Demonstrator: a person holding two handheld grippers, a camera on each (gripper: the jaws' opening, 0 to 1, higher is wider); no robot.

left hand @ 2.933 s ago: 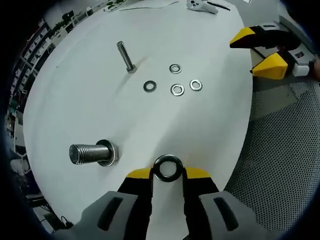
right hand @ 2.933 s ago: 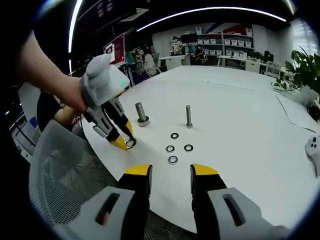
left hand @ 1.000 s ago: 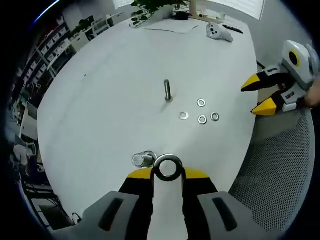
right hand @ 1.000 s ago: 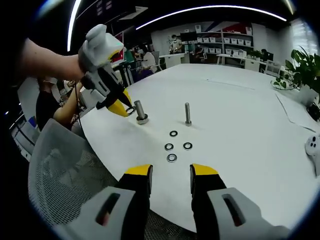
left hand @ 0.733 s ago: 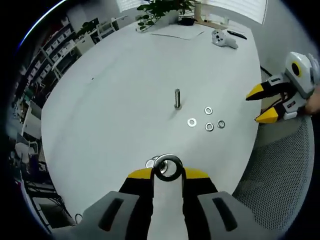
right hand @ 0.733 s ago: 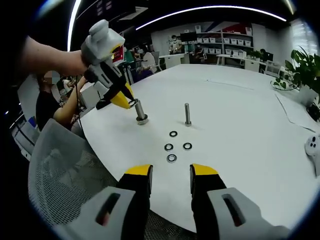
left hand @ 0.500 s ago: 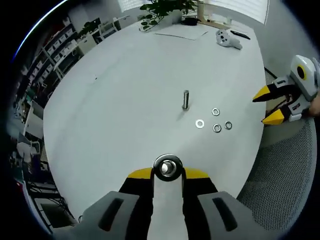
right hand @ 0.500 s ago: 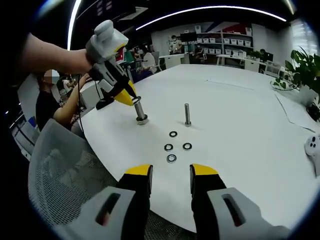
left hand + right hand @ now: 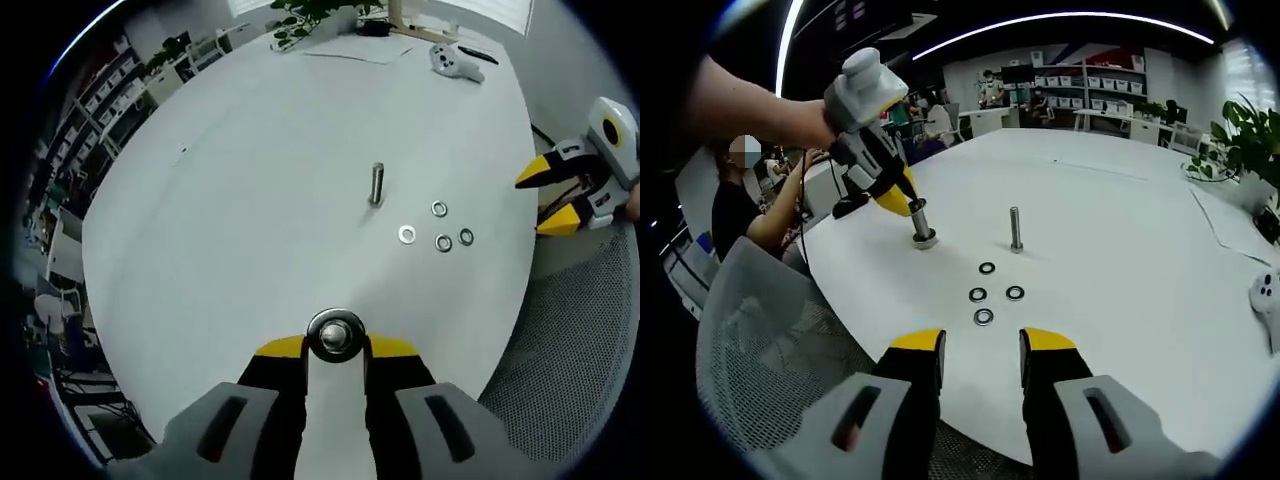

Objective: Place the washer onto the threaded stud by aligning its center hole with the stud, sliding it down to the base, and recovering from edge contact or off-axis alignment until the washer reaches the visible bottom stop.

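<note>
Left claw (image 9: 335, 348) grips the washer (image 9: 335, 335) between its yellow tips, and we hold it flat and looking straight down so that the hole sits over the stud. In the left gripper view the grey stud end shows through the ring's centre, so we judge the two close to on axis. In the right gripper view the left claw (image 9: 902, 203) sits at the top of the thick stud (image 9: 922, 226), which stands upright on its base near the worktop's edge. We cannot tell from either view whether the washer is already over the threads or only resting on the tip; the base still looks bare, so the slide down is not yet done.

Further along stands a thin bolt (image 9: 1016, 229), upright and well apart from the stud, and just in front of it four loose washers (image 9: 986, 293) lie flat in a small cluster, spares kept within reach.

Right claw (image 9: 980, 358) hangs open and empty over the near edge, jaws apart, kept back so it does not crowd the stud; it also appears in the left gripper view (image 9: 562, 197).

The worktop (image 9: 1120, 240) is white, broad and round-edged. A mesh chair (image 9: 760, 330) is drawn up beside it. Papers and a white controller (image 9: 452, 65) lie at the far side, with a plant (image 9: 1250, 150), shelving and seated people beyond.
</note>
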